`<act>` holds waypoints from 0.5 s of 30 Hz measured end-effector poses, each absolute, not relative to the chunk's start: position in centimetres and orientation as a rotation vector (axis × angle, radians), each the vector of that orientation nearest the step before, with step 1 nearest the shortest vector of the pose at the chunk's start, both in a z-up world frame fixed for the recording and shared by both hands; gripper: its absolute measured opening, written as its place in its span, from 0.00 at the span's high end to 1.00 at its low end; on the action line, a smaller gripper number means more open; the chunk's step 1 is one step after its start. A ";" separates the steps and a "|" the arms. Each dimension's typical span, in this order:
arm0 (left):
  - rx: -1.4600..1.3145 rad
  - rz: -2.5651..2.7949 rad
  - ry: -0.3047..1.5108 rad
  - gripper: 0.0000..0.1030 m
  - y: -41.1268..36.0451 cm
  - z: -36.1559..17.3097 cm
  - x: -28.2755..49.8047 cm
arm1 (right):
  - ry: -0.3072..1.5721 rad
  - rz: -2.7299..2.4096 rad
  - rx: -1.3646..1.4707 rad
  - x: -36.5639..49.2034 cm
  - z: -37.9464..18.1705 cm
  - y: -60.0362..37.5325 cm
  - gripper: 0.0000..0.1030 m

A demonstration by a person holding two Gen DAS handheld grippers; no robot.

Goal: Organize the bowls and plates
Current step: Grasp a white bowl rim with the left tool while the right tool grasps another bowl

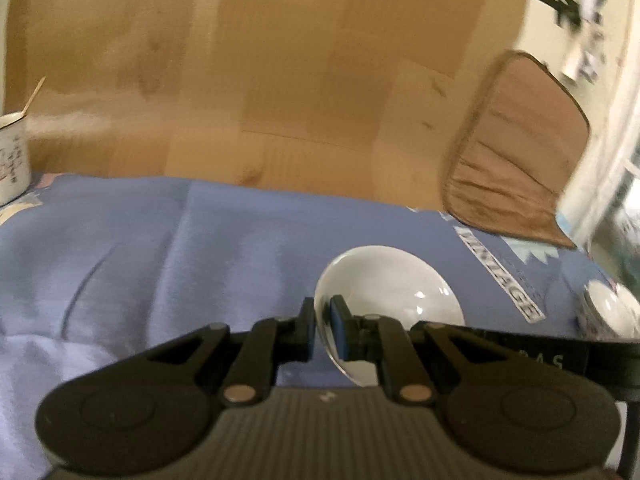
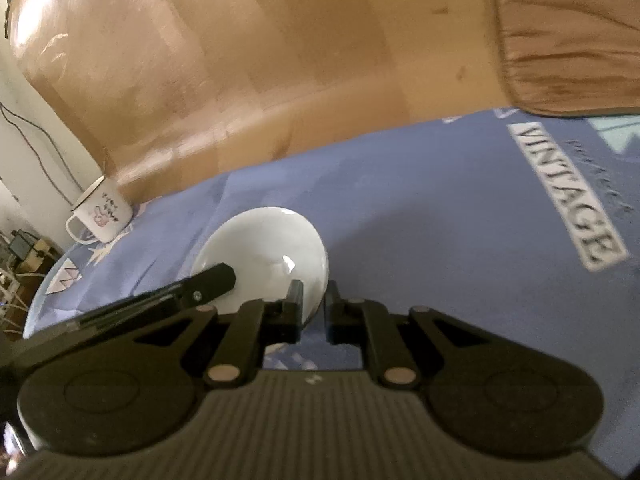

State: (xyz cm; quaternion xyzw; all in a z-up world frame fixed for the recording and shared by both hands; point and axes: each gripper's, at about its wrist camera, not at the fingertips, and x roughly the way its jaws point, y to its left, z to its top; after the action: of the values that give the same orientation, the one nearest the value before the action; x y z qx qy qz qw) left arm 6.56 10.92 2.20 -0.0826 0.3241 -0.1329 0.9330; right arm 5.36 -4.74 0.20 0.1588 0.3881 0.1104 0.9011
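Left claw (image 1: 320, 330): closed, gripping the near-left rim of the white bowl (image 1: 394, 284), one pad inside and one outside. Right claw (image 2: 313, 312): closed, gripping the same white bowl on its opposite rim. White bowl: sitting low over the blue cloth (image 1: 160, 248), which is covering the worktop. Printed "VINTAGE" label (image 2: 568, 196): lying on the cloth just right of the bowl. Second small bowl (image 1: 610, 312): sitting farther right of the white bowl. Enamel mug (image 2: 102, 216): standing well left of the bowl. Brown cushion (image 1: 516, 152): leaning behind and right of the bowl.
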 end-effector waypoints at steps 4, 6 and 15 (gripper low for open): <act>-0.128 -0.299 0.665 0.90 9.6 1.9 6.1 | 0.796 0.196 0.337 4.6 0.2 -5.8 0.87; -0.127 -0.303 0.670 0.89 9.1 1.9 6.0 | 0.793 0.189 0.347 4.2 0.2 -6.4 0.87; -0.124 -0.329 0.662 0.90 4.9 4.7 4.9 | 0.705 0.160 0.353 2.0 1.8 -9.8 0.88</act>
State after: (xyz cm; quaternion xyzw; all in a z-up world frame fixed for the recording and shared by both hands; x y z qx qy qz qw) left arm 4.90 4.88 4.75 -0.0608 0.3231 -0.1607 0.9306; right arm 1.98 -9.80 1.76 0.1717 0.3429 0.0781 0.9202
